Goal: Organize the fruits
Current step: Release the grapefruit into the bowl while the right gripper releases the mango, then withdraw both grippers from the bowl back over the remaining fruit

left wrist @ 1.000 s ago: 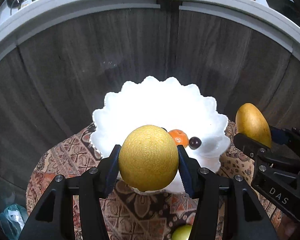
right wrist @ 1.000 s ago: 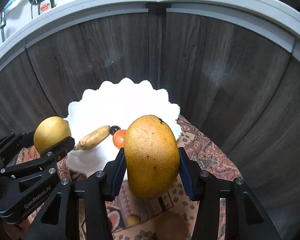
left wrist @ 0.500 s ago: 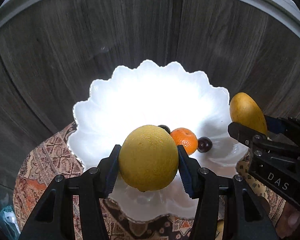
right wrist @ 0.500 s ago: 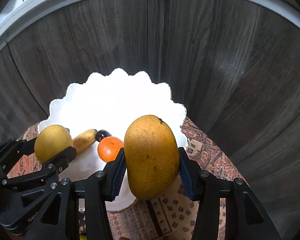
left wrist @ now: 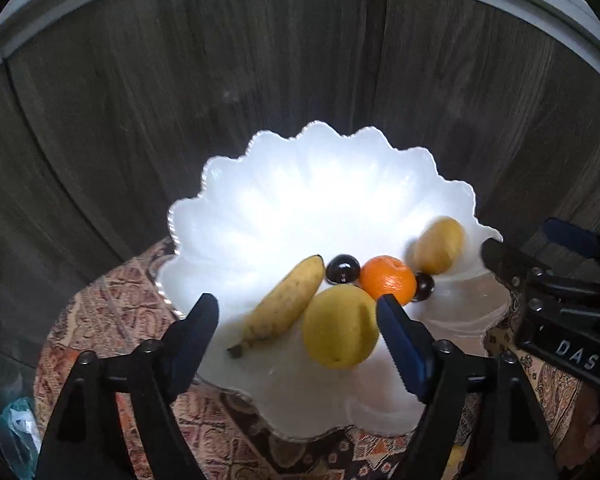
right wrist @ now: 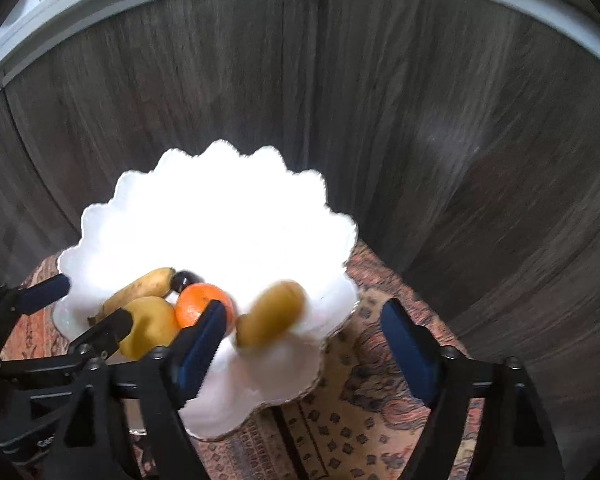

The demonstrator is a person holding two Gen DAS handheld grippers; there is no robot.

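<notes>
both claws are opening at this moment. the left claw (left wrist: 296, 330) is standing spread over the near side of the white bowl (left wrist: 260, 148), and the round yellow fruit (left wrist: 340, 326) is lying in the bowl between the pads, clear of the left pad and right beside the right one; contact there cannot be told. the right claw (right wrist: 304, 344) is also spread; the mango (right wrist: 270, 314) is blurred, appears to be dropping into the right side of the bowl, and is touching neither pad.

status, as a judgement:
- already in the bowl: banana (left wrist: 284, 304), orange (left wrist: 388, 280), two dark cherries (left wrist: 342, 268), all near the bowl's middle.
- being added: round yellow fruit, mango.
- possibly remaining: something yellowish is showing below the bowl, at the lower edge of the left view, on the patterned cloth (left wrist: 100, 304); too little is visible to identify it.
</notes>
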